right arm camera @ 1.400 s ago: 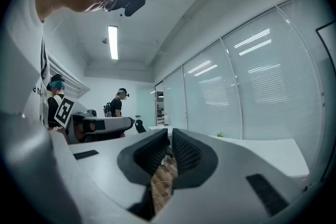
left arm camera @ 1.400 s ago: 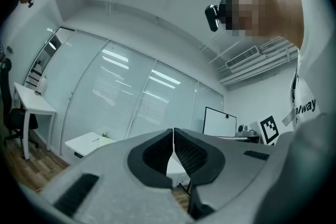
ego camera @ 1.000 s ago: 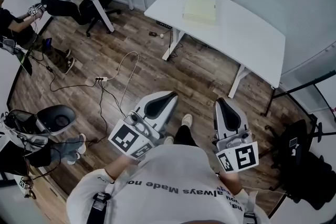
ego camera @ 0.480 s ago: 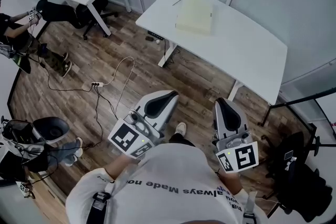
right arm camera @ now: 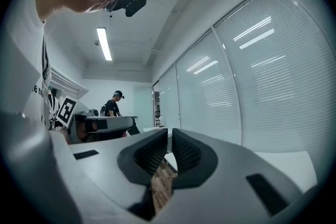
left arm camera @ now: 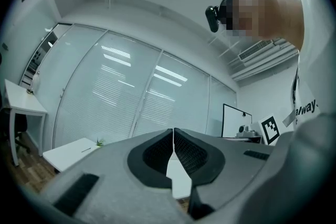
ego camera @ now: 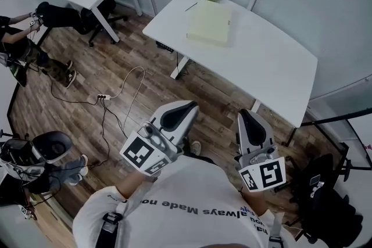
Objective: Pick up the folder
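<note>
Lying unreached near the far edge of the tabletop (ego camera: 273, 61), the folder (ego camera: 209, 22) is faced by the left gripper (ego camera: 187, 106) and right gripper (ego camera: 246, 114), jaws held closed and empty.

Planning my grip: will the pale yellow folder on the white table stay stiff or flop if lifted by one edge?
The pale yellow folder looks thin and broad, so it probably sags from one edge. Lying flat on the white table, it may slide before lifting.
</note>
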Demonstrator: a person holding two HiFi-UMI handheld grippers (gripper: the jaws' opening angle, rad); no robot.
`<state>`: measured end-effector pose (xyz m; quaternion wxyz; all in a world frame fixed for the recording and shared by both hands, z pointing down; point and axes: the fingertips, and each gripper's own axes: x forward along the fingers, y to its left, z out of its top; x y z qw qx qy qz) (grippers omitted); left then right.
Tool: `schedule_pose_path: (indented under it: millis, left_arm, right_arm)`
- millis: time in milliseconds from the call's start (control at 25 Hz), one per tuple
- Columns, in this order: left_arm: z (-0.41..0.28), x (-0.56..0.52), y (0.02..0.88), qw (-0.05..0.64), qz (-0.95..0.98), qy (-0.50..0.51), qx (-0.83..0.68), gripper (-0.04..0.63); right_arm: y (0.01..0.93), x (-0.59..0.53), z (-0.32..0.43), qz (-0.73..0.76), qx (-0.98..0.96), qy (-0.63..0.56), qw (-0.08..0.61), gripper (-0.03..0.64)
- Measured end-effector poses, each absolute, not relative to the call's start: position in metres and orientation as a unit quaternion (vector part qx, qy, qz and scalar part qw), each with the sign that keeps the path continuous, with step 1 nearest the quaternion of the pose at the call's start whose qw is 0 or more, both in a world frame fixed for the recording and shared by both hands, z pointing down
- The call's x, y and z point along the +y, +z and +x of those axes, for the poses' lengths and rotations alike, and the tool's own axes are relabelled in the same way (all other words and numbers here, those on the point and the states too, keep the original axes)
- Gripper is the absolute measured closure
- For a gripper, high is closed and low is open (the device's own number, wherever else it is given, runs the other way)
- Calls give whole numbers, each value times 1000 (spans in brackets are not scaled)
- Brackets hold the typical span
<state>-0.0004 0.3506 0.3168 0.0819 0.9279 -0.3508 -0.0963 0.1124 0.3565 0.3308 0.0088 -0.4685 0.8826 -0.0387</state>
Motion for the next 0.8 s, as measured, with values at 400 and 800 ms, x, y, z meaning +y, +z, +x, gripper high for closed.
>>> schedule_pose_path:
  millis: [400, 800]
  left_arm:
    - [8, 289, 324, 84, 928, -95, -351, 578]
    - [-8, 195, 323, 89, 932, -95, -339, 578]
  right_arm:
    - [336, 297, 117, -466, 884, -40, 8, 586]
    - [336, 205, 101, -477, 878, -39, 1, 586]
